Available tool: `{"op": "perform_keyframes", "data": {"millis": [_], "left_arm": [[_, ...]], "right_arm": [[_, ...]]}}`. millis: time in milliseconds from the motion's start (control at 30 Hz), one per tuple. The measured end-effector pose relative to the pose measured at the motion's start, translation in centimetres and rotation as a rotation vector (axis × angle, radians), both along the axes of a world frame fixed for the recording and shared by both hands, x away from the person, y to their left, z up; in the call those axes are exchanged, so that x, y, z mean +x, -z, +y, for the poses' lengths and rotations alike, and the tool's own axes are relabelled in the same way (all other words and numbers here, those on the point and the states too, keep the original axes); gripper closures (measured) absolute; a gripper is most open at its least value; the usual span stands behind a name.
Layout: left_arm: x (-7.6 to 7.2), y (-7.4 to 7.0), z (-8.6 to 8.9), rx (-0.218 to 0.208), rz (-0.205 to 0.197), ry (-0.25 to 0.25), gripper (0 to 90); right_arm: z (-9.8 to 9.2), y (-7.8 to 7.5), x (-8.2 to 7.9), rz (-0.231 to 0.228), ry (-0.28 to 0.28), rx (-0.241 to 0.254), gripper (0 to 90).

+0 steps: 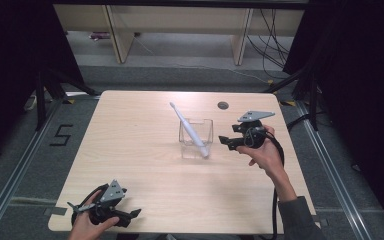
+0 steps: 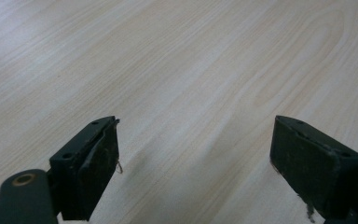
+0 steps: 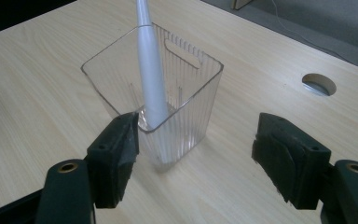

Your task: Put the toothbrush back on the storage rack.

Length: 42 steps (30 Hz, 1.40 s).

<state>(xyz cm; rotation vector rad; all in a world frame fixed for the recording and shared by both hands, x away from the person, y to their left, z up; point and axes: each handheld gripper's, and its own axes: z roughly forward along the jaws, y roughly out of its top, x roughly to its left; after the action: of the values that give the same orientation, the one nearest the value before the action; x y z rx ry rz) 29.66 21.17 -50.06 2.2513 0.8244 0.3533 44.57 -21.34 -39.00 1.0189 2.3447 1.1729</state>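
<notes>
Lab: black curtains [image 1: 10, 75], floor cables [image 1: 272, 45], taped marker [image 1: 61, 135].

Clear ribbed plastic cup [image 3: 177, 100], matt wood table [image 1: 145, 165]

A light wooden table [image 1: 130, 150] with a round cable hole [image 1: 223, 105] stands on grey floor [image 1: 25, 165].

A toothbrush [image 1: 189, 130] leans in a cup [image 1: 207, 131] mid-table [image 1: 130, 150]; the right hand-held gripper [image 1: 226, 141] sits just right of it.
</notes>
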Motion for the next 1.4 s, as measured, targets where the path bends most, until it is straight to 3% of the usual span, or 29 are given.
{"op": "perform_keyframes", "data": {"millis": [300, 467, 667, 800, 1100, 1133, 1167, 1233, 1267, 1367, 1400], "left_arm": [[0.0, 0.1, -0.1, -0.015, 0.001, -0.012, 15.1], [0.0, 0.1, 0.1, -0.007, -0.006, -0.006, 15.1], [-0.1, 0.1, 0.1, -0.011, -0.004, -0.015, 15.1], [-0.1, 0.1, 0.0, -0.011, -0.002, -0.015, 15.1], [-0.2, 0.0, 0.1, -0.010, 0.004, -0.008, 15.1], [-0.1, 0.0, 0.1, -0.009, 0.000, -0.008, 15.1], [-0.1, 0.0, 0.1, -0.010, -0.003, -0.016, 15.1], [-0.1, 0.0, 0.1, -0.009, -0.002, -0.013, 15.1], [-0.1, 0.0, 0.1, -0.011, -0.001, -0.015, 15.1], [-0.1, 0.0, 0.1, -0.012, -0.001, -0.011, 15.1], [-0.2, 0.0, 0.1, -0.004, 0.007, -0.001, 15.1]], "right_arm": [[-0.8, 0.1, -0.9, 0.001, 0.014, 0.024, 30.8], [-1.5, 0.2, -1.2, -0.032, 0.013, 0.020, 30.6], [-1.7, 0.8, -1.9, -0.019, 0.027, 0.048, 30.6], [-2.0, 1.4, -2.2, -0.007, 0.024, 0.033, 30.6], [-2.4, 2.2, -3.4, 0.005, 0.040, 0.050, 29.9], [-2.5, 2.4, -3.4, -0.007, 0.039, 0.052, 29.2], [-2.5, 2.4, -3.7, 0.013, 0.037, 0.051, 27.9], [-2.7, 2.7, -3.8, 0.005, 0.044, 0.054, 24.1], [-2.6, 2.9, -4.0, 0.019, 0.057, 0.081, 22.0], [-2.8, 3.5, -4.3, 0.034, 0.066, 0.089, 21.0], [-3.0, 3.8, -4.3, 0.029, 0.058, 0.068, 20.1]]}}
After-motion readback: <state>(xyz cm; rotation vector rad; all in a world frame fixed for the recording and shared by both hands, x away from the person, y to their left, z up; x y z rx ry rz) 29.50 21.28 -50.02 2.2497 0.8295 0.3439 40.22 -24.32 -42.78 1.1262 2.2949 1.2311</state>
